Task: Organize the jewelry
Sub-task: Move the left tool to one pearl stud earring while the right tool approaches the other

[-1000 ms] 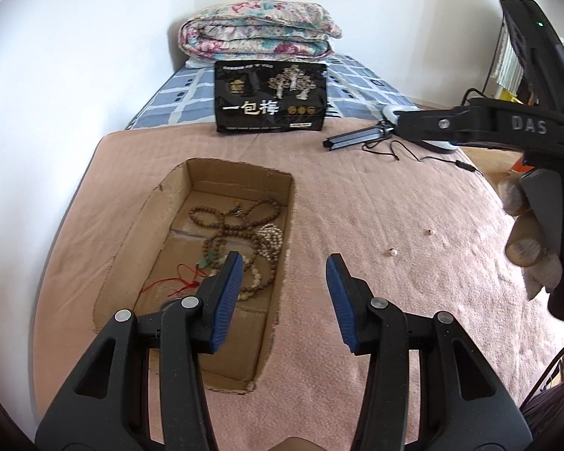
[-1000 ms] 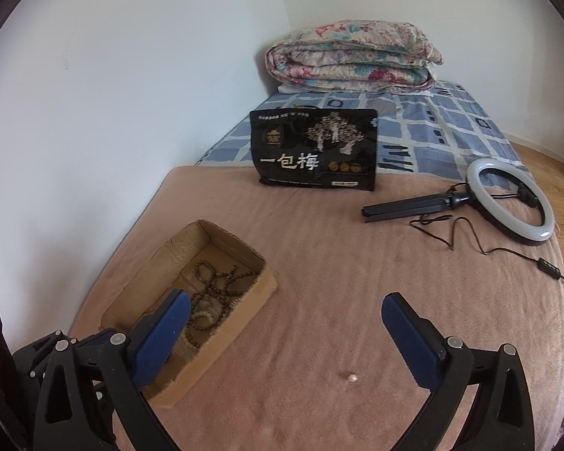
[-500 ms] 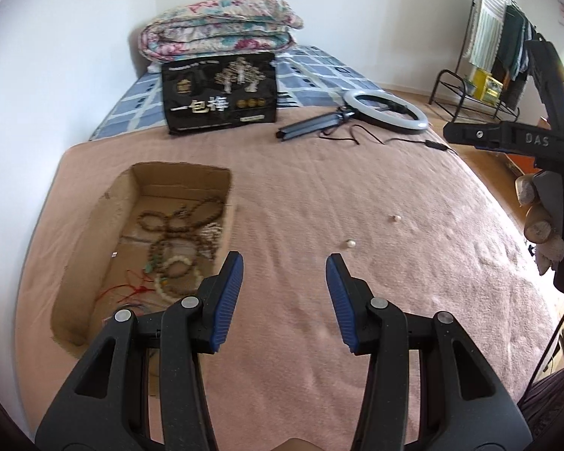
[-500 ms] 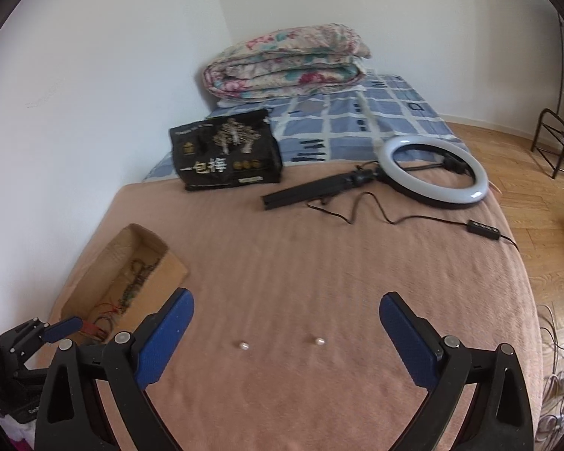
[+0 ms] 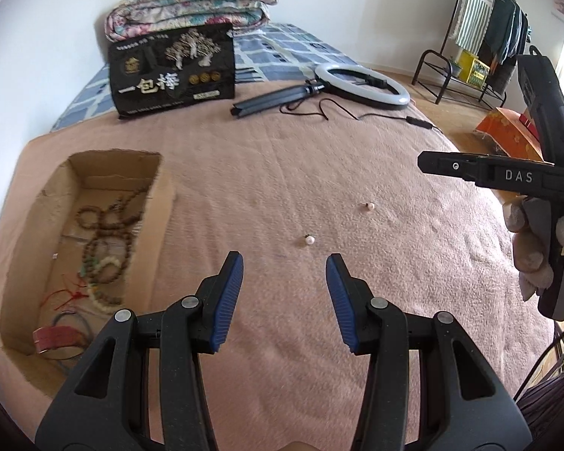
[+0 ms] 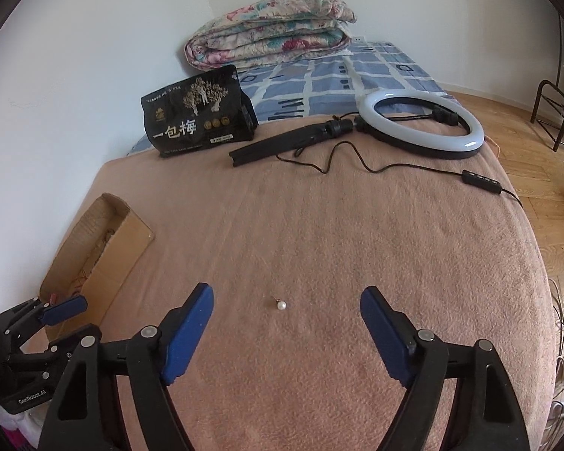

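Observation:
Two small pearl earrings lie on the pink blanket: the near pearl (image 5: pixel 310 240) and the far pearl (image 5: pixel 369 206). My left gripper (image 5: pixel 285 297) is open and empty, just short of the near pearl. My right gripper (image 6: pixel 286 334) is open wide and empty, with one pearl (image 6: pixel 281 305) lying between and just ahead of its fingers. A cardboard box (image 5: pixel 37 225) at the left holds several bead bracelets (image 5: pixel 105 240) and red cords; its edge also shows in the right wrist view (image 6: pixel 105 259).
A black snack bag (image 5: pixel 173 71) stands at the back. A ring light (image 6: pixel 421 127) with its stand and cable lies at the back right. A folded quilt (image 6: pixel 270 30) sits behind. The bed edge drops to a wooden floor at the right.
Both grippers have swung right, away from the box and toward the pearls. The right gripper has come down close over one pearl. Both stay open.

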Demonstrator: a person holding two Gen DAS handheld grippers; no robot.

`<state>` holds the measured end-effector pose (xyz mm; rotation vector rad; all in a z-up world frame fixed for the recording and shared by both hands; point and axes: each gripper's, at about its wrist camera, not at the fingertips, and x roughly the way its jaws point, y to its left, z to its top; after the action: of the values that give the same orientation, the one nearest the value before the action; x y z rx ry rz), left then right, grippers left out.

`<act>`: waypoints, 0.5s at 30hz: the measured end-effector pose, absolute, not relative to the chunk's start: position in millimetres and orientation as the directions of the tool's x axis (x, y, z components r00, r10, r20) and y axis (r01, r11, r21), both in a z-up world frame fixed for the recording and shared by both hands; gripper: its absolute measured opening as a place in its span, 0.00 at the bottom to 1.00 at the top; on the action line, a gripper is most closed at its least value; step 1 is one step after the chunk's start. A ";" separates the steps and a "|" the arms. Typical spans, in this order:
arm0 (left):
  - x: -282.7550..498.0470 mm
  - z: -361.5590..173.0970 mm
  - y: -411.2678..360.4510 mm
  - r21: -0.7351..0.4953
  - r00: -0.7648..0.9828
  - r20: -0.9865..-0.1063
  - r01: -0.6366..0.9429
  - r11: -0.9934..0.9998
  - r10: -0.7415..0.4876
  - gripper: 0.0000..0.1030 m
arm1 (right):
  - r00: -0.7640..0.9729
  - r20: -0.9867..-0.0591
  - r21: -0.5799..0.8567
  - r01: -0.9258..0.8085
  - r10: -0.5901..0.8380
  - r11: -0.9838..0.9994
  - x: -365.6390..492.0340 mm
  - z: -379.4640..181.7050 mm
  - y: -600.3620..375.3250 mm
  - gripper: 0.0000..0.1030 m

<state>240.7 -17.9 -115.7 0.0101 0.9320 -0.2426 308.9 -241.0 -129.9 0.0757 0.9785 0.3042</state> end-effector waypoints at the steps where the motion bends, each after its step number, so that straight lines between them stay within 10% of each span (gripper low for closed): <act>1: 243.6 -118.9 -20.1 -0.101 0.566 -0.798 0.214 0.972 -0.208 0.45 | 0.516 -0.806 0.200 -0.223 0.290 0.954 309.6 -132.5 -241.2 0.75; 15: 275.9 -171.7 -47.8 -0.110 0.513 -0.827 0.250 0.962 -0.229 0.32 | 0.453 -0.838 0.186 -0.287 0.305 0.940 322.6 -182.9 -230.8 0.54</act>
<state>275.9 -47.8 -171.7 0.0242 0.9910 -0.2880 322.6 -230.8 -182.9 0.0186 1.0378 0.3654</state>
